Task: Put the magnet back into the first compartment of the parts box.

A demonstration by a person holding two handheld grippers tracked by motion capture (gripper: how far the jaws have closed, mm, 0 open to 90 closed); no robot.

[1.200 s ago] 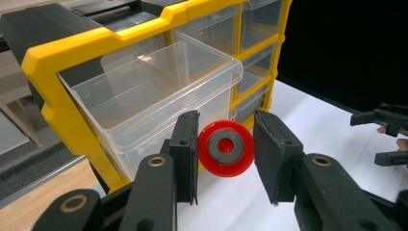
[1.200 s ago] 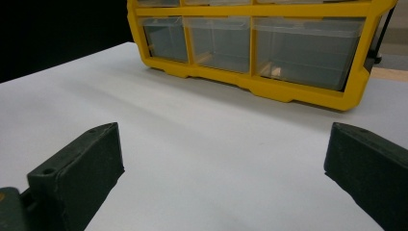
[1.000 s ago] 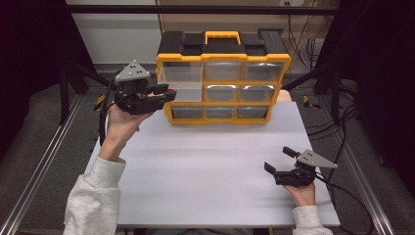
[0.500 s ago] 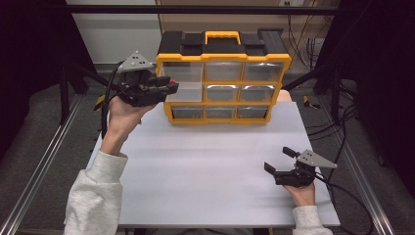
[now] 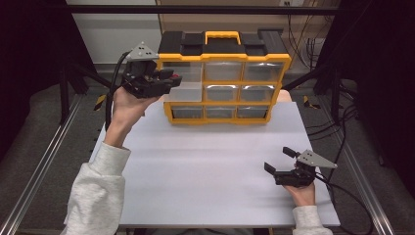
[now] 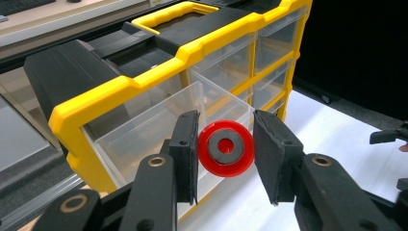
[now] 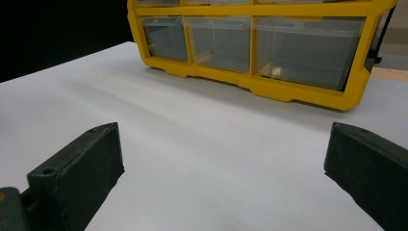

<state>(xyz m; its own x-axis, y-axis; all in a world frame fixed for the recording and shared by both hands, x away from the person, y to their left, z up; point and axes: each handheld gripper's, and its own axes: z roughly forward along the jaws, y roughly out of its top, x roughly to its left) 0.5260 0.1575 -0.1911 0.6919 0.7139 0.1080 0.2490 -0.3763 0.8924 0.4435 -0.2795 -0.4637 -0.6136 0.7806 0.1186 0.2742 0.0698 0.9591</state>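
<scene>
Left gripper (image 6: 225, 156) clamped on a red ring (image 6: 225, 148) with a grey centre, pads pressing its two edges; ring face-on to the left gripper view, whole outline visible except the slivers behind the pads. Held just in front of the organizer (image 5: 222, 78), level with its pulled-out drawer (image 6: 159, 130) at the upper left corner. From the high view, same gripper (image 5: 164, 81) raised off the table (image 5: 205, 161), at the organizer's left end, over the open drawer (image 5: 183, 90); ring there just a red speck, hard to make out. Ring above the drawer or inside its rim: cannot tell. Drawer clear plastic, contents hard to read; nothing sure inside. Left hand (image 5: 128, 105) under the gripper body, sleeve (image 5: 95, 196) cut off by the bottom edge.

Right gripper (image 5: 279, 160) resting low near the table's front right corner, well apart from the organizer, jaws spread wide, nothing between them. In the right gripper view, jaw tips cut off at both lower corners, bare white table (image 7: 202, 144) between, organizer's bottom row of drawers (image 7: 250, 43) beyond; upper rows cut off by the top edge. Right hand (image 5: 301, 192) mostly hidden behind the gripper body. Far end of the right gripper also poking in at the right edge of the left gripper view, blurred.

Organizer yellow-framed, black lid, yellow handle (image 5: 222, 36); background past it dark, little legible.
</scene>
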